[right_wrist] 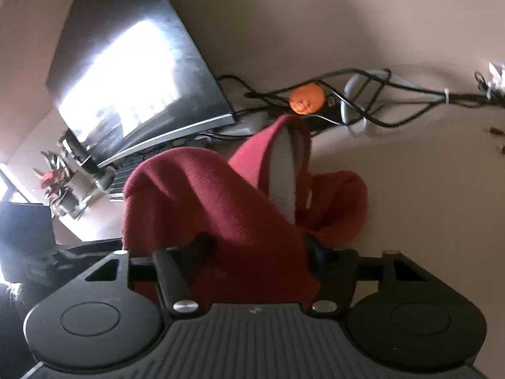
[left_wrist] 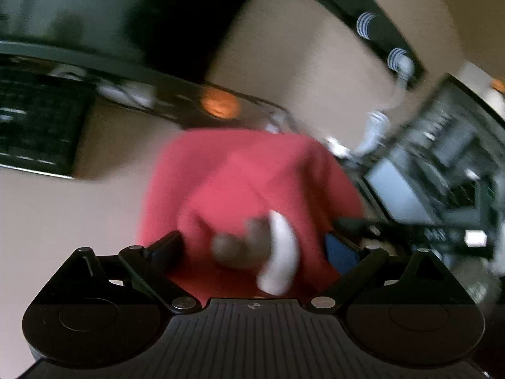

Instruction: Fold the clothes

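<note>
A red garment [left_wrist: 246, 183] lies bunched on the beige table [left_wrist: 63, 221], blurred in the left wrist view. A white label [left_wrist: 281, 252] and a greyish patch show on it. My left gripper [left_wrist: 252, 246] has its fingers spread wide, with the cloth lying between them and apart from the pads. In the right wrist view the same red garment [right_wrist: 205, 195] rises in a peak showing a grey lining [right_wrist: 284, 173]. My right gripper [right_wrist: 258, 248] is shut on a thick fold of it; the cloth hides the pads.
A tilted dark monitor [right_wrist: 132, 72] stands at the back left, with a keyboard below it. An orange round object [right_wrist: 306, 98] and tangled cables [right_wrist: 378, 94] lie behind the garment. A potted plant [right_wrist: 53, 180] is far left. Bare table [right_wrist: 426, 205] spreads to the right.
</note>
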The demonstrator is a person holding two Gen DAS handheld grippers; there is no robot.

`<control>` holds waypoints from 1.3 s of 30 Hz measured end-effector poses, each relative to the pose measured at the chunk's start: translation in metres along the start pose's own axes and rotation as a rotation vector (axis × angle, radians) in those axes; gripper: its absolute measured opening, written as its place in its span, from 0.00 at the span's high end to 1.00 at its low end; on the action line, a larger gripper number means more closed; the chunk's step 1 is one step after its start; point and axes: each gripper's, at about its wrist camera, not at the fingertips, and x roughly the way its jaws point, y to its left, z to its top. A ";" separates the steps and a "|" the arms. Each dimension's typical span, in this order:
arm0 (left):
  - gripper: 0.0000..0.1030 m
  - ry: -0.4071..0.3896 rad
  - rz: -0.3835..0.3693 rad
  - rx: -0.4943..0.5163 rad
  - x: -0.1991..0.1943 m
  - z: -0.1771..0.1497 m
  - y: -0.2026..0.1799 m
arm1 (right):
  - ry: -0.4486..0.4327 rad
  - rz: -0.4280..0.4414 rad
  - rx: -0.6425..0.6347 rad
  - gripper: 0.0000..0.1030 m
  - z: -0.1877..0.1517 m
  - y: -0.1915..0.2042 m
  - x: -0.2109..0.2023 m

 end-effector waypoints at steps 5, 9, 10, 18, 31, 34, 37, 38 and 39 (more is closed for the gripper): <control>0.05 -0.027 -0.154 0.025 -0.037 -0.008 -0.024 | -0.001 0.026 -0.120 0.45 0.006 0.027 -0.008; 0.05 -0.108 -0.082 0.018 -0.077 -0.011 -0.027 | 0.019 -0.072 -0.291 0.45 0.009 0.061 0.020; 0.05 -0.123 -0.033 0.018 -0.083 -0.011 -0.026 | 0.030 -0.102 -0.312 0.45 0.008 0.065 0.030; 0.05 -0.174 -0.067 0.031 -0.073 0.000 -0.037 | 0.008 -0.102 -0.279 0.31 0.020 0.062 0.020; 0.04 0.014 0.163 -0.029 0.018 -0.017 -0.033 | -0.085 -0.423 -0.352 0.09 0.065 0.020 0.058; 0.04 0.006 0.160 -0.032 0.018 -0.019 -0.031 | -0.074 -0.546 -0.387 0.08 0.038 -0.004 0.059; 0.03 -0.002 0.157 -0.033 0.017 -0.021 -0.030 | -0.036 -0.545 -0.280 0.05 0.019 -0.036 0.060; 0.03 -0.005 0.153 -0.030 0.018 -0.022 -0.030 | -0.034 -0.532 -0.245 0.05 0.016 -0.042 0.059; 0.03 -0.008 0.150 -0.028 0.019 -0.022 -0.030 | -0.035 -0.525 -0.236 0.05 0.015 -0.043 0.059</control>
